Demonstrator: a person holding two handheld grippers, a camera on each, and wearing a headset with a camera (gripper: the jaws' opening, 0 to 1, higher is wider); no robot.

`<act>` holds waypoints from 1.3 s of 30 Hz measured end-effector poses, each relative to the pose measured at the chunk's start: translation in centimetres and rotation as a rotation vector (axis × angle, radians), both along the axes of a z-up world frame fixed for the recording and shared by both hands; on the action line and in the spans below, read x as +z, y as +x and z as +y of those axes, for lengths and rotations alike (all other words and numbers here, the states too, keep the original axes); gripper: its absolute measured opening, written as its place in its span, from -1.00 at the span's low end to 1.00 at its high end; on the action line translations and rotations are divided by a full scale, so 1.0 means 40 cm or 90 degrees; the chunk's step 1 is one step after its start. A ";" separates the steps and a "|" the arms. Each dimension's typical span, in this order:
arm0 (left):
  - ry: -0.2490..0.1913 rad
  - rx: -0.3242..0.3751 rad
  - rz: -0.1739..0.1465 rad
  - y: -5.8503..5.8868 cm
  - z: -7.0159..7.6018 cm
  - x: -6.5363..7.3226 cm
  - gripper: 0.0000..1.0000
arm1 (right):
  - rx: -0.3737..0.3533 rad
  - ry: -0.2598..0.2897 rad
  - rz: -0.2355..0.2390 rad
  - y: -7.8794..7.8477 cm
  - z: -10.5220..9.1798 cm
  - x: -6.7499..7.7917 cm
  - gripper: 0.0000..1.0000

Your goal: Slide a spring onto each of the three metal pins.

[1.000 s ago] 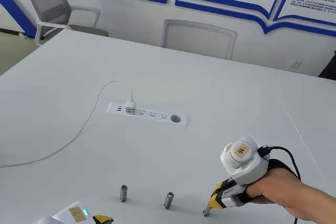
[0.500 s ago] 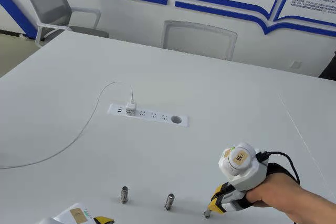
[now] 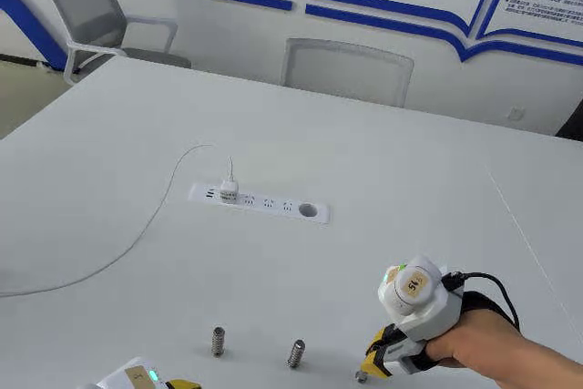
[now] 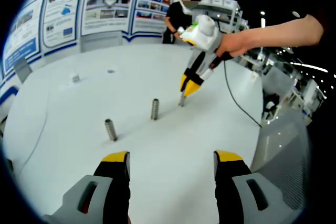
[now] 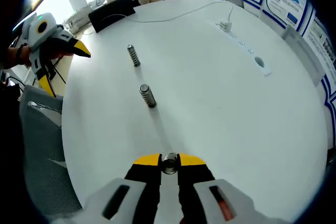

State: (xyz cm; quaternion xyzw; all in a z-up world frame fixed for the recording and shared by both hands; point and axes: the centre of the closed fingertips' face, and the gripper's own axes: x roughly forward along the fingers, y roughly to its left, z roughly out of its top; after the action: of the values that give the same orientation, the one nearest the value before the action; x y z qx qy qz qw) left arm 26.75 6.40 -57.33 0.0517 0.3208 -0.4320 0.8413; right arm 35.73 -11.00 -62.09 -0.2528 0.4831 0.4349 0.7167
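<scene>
Yellow-tipped jaws of the right gripper [image 5: 169,162] are pinched almost shut on the third spring [image 5: 169,164], whose round top end sits squarely between the two fingertips [image 5: 148,160] in the right gripper view. Seen from the left gripper view, that spring [image 4: 181,99] stands upright below the tips with its lower end at or on the white table [image 3: 319,152]; whether the pin is already inside the coil cannot be told. To finish this step well, the person would likely do best to hold the coil vertical and press straight down rather than at a slant, so that it does not bind or bend. The jaws should ease apart only when the spring rests on the table, then lift straight up so the tips do not drag it off. The left spring [image 3: 218,341] and the middle spring [image 3: 296,353] stand upright in a row beside it, apart from each other, and look done. The left gripper [image 4: 170,157] hovers nearby with its jaws wide apart and nothing between them, well clear of the row.
</scene>
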 end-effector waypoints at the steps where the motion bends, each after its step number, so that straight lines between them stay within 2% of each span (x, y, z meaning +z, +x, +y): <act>1: 0.000 0.000 -0.001 0.001 0.001 0.001 0.32 | 0.000 0.000 0.001 0.000 0.000 -0.003 -0.74; 9: 0.002 0.008 -0.008 0.009 0.014 0.012 0.33 | -0.005 0.002 0.007 -0.002 0.005 -0.022 -0.74; 20: 0.004 0.017 -0.006 0.009 0.028 0.013 0.33 | -0.012 0.001 0.015 -0.004 0.007 -0.052 -0.74; 31: 0.006 0.021 -0.006 0.009 0.033 0.016 0.33 | -0.015 0.001 0.020 -0.008 0.007 -0.063 -0.71; 39: 0.005 0.024 -0.007 0.010 0.037 0.020 0.33 | -0.016 0.001 0.018 -0.012 0.007 -0.064 -0.59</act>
State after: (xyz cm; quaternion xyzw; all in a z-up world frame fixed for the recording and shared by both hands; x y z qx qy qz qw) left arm 27.13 7.90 -56.55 0.0514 0.3185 -0.4143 0.8510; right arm 35.24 -10.71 -64.64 -0.2401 0.4959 0.4293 0.7156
